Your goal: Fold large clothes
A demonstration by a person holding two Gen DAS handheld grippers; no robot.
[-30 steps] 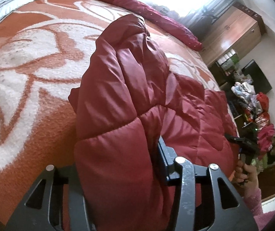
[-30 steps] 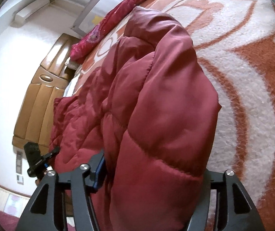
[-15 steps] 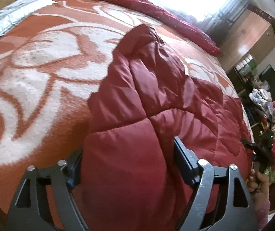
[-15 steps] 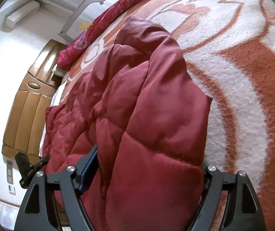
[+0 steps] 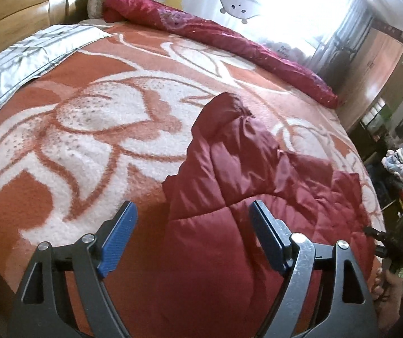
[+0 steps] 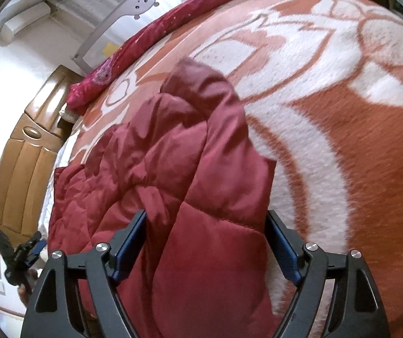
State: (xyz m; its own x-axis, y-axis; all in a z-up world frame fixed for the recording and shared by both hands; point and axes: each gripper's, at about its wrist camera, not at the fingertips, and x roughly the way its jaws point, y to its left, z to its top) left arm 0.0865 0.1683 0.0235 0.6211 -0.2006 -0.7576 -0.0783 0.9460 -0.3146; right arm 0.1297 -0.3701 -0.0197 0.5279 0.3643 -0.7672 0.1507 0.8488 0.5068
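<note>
Left gripper (image 5: 193, 233) stands wide, blue pads (image 5: 119, 236) clear of cloth on the outer side; nothing held. Right gripper (image 6: 207, 242) also spread wide, its jaws straddling a thick quilted panel, pads just beside the fabric on both sides. Whether they press it I cannot tell; judged released.

Bed blanket (image 5: 88, 129), orange with white flower pattern, carries the work. Dark red puffer jacket (image 5: 229, 211) lies on it, directly ahead of both grippers and reaching under them. Long axis runs away from the near edge toward the far rolled quilt (image 5: 229, 39); one rounded end, collar or sleeve, points up-bed. Jacket looks doubled over along that axis, seam ridge down the middle.

Left gripper sits at the jacket's left border, right gripper over its right border; each equally near its own side. Judgement: lengthwise fold laid down, next move likely a cross fold, near hem carried toward the far end.

Headboard (image 5: 9, 8) wooden. Wardrobe (image 5: 381, 64) at far right. No brand, label or readable writing on jacket.
</note>
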